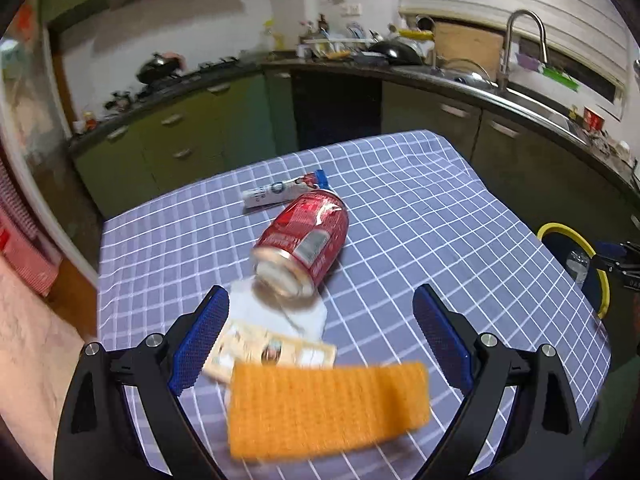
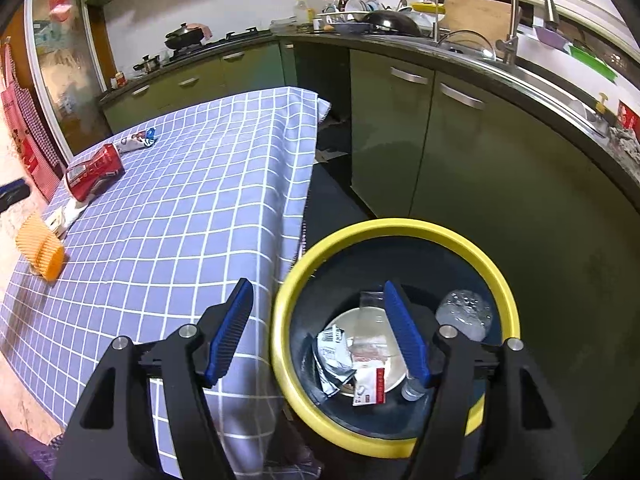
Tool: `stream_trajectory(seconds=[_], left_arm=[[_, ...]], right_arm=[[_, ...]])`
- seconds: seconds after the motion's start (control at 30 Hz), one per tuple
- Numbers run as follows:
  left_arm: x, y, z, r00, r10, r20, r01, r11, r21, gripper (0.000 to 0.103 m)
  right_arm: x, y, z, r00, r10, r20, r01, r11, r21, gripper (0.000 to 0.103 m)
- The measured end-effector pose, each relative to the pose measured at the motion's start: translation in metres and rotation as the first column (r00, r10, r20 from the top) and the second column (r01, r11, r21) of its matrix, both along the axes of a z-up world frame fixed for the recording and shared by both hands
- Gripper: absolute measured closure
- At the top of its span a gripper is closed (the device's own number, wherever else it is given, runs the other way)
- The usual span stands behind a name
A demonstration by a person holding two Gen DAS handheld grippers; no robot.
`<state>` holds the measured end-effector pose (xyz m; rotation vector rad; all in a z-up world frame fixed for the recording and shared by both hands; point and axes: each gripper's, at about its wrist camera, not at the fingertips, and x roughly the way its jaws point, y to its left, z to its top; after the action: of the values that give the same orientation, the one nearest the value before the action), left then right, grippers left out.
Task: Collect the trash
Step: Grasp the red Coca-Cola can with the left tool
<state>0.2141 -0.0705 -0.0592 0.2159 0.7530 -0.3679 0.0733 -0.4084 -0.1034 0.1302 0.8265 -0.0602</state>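
A crushed red can [image 1: 304, 240] lies on its side on the blue checked tablecloth [image 1: 440, 216], with a toothpaste tube [image 1: 284, 192] behind it and a white napkin [image 1: 276, 312] and a flat printed packet [image 1: 276, 352] in front. An orange sponge [image 1: 328, 408] lies nearest. My left gripper [image 1: 320, 328] is open above the sponge and packet. My right gripper [image 2: 320, 328] is open and empty over the yellow-rimmed bin [image 2: 480, 248], which holds wrappers, a plate and a clear bottle [image 2: 464, 316]. The can [image 2: 94, 172] and sponge [image 2: 40, 252] also show in the right wrist view.
The bin stands on the floor by the table's right edge [image 2: 296, 216]. Green kitchen cabinets [image 2: 460, 152] and a counter with a sink and tap [image 2: 516, 12] run behind. A doorway and red cloth are at the left.
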Motion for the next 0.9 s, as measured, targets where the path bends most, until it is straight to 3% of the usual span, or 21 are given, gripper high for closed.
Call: stream_trajectory(seconds=[0.17,0.47,0.6,0.8,0.87,0.9], left_arm=[[0.046,-0.012,-0.01,0.997,-0.059,-0.051,0.059,0.998,0.011,0.011],[0.112,-0.022,-0.04,0.989,-0.057,-0.134,0.066,0.995,0.07,0.011],[0.126,-0.024,-0.05,0.984,-0.063,-0.168,0.077,0.994,0.077,0.011],[0.131,-0.04,-0.056,0.982,-0.106,-0.158,0.129,0.981,0.143,0.011],[0.129,-0.047,-0.057,0.981,-0.123,-0.151,0.148,0.974,0.17,0.016],[0.13,-0.05,-0.058,0.979,-0.13,-0.157,0.157,0.971,0.18,0.029]], right_arm=[[0.007,0.007,-0.002,1.0,0.013,-0.011,-0.013,1.0,-0.002,0.039],[0.02,0.024,-0.005,0.999,0.046,-0.029,-0.046,0.999,0.003,0.039],[0.024,0.029,-0.007,0.997,0.061,-0.039,-0.061,0.998,0.006,0.039],[0.027,0.035,-0.007,0.996,0.079,-0.041,-0.078,0.997,0.011,0.039],[0.025,0.036,-0.006,0.996,0.082,-0.038,-0.082,0.997,0.012,0.039],[0.025,0.036,-0.005,0.996,0.082,-0.036,-0.082,0.997,0.012,0.039]])
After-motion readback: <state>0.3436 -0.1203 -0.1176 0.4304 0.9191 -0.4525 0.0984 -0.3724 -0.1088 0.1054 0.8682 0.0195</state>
